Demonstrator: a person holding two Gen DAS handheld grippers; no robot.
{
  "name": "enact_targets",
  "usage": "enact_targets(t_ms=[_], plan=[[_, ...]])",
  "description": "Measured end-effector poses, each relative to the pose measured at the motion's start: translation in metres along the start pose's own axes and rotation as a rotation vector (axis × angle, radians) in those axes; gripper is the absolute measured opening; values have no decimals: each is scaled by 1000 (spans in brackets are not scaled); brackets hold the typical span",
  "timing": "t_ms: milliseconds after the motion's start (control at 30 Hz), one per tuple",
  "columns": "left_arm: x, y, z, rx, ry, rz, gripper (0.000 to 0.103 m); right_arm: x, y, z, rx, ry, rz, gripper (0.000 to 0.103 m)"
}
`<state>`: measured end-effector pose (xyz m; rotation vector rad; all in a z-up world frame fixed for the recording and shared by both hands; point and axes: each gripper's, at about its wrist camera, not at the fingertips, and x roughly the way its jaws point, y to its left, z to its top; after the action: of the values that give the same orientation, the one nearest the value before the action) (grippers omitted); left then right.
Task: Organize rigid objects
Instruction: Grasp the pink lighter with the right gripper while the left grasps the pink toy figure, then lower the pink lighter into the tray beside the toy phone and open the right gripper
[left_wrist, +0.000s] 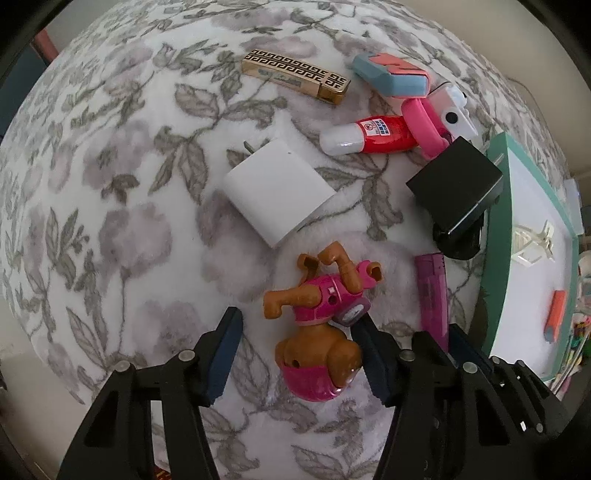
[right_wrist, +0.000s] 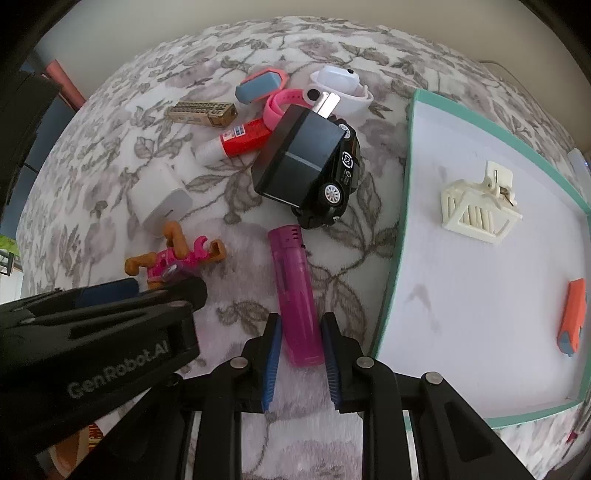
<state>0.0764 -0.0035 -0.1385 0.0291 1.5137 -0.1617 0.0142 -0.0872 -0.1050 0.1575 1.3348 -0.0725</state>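
Note:
A brown toy dog in a pink outfit (left_wrist: 321, 314) lies on the floral blanket between the fingers of my left gripper (left_wrist: 299, 358). The right pad sits at the dog's side and a gap shows at the left pad, so the jaws stand open around it. My right gripper (right_wrist: 301, 354) is shut on the lower end of a purple lighter (right_wrist: 295, 288), which lies flat on the blanket. In the left wrist view the lighter (left_wrist: 430, 291) lies to the right of the dog. The left gripper (right_wrist: 147, 290) reaches in from the left of the right wrist view, over the dog (right_wrist: 173, 258).
A teal-rimmed tray (right_wrist: 399, 240) at the right holds a white hair clip (right_wrist: 480, 206) and an orange piece (right_wrist: 574, 317). Beyond the grippers lie a white charger (left_wrist: 277, 192), gold box (left_wrist: 295, 75), red tube (left_wrist: 369, 134), pink strap (left_wrist: 421, 125), and a black adapter (right_wrist: 303, 158) resting on a toy car (right_wrist: 332, 199).

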Motion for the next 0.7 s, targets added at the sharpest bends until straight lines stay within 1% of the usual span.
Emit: enact_targets(t_ms=[100, 167, 200, 300, 467, 567, 700], plan=[[2, -2, 1, 11, -10, 23, 58, 2, 4, -1, -7, 0, -9, 24], [1, -4, 0, 16, -17, 51, 48, 3, 8, -1, -12, 3, -19, 22], [1, -5, 0, 13, -21, 58, 47, 3, 9, -2, -15, 4, -25, 22], [-1, -4, -2, 5, -29, 60, 37, 1, 10, -6, -17, 8, -29, 21], [-4, 1, -3, 2, -41, 52, 35, -3, 8, -10, 3, 5, -16, 20], [-20, 5, -8, 4, -66, 42, 34, -8, 5, -9, 6, -9, -9, 20], [-43, 7, -11, 14, -109, 58, 33, -18, 0, -8, 27, -22, 9, 20]])
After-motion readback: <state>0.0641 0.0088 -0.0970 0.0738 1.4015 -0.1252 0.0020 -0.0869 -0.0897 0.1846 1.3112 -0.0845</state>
